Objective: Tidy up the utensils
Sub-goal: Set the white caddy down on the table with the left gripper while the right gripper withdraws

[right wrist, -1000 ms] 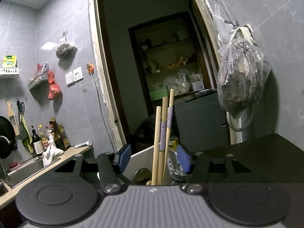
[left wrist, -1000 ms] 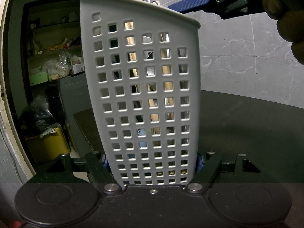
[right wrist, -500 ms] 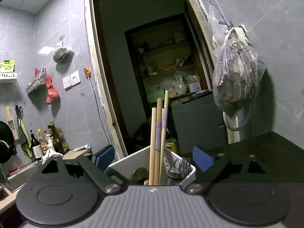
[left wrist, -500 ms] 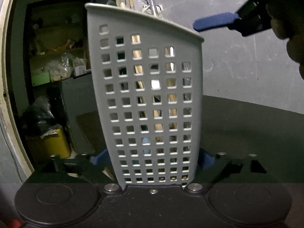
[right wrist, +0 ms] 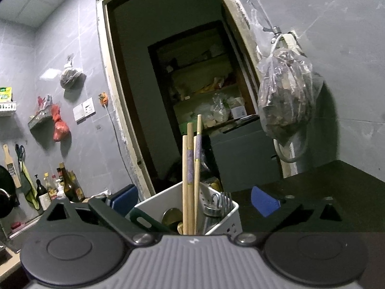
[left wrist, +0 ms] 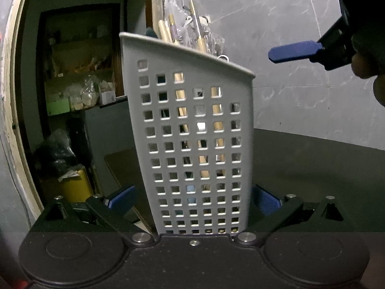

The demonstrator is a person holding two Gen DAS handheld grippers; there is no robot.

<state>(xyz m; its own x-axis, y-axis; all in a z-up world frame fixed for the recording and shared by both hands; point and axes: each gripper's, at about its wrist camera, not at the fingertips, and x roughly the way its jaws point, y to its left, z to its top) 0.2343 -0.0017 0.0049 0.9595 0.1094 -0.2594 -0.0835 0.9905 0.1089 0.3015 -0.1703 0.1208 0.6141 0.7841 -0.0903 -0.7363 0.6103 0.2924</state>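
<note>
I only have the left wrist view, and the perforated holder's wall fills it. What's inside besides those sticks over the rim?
Observer: In the right wrist view, a fork stands tines-up beside the chopsticks in the holder.
Operator: Is the right hand-held gripper clamping those chopsticks?
Observer: No, its jaws are opening; the chopsticks stand between its blue pads, untouched.
Operator: Anything else inside?
Observer: A dark green handle leans at the left.

Perforated caddy (left wrist: 192, 139) — fills centre frame in the left wrist view, blocking forward passage. Chopsticks (right wrist: 191, 175) rise above its rim, obstructing entry from overhead. Dark bench (left wrist: 312, 163) — bare at right of frame. Hanging bag (right wrist: 286, 96) crowds upper right wall.
</note>
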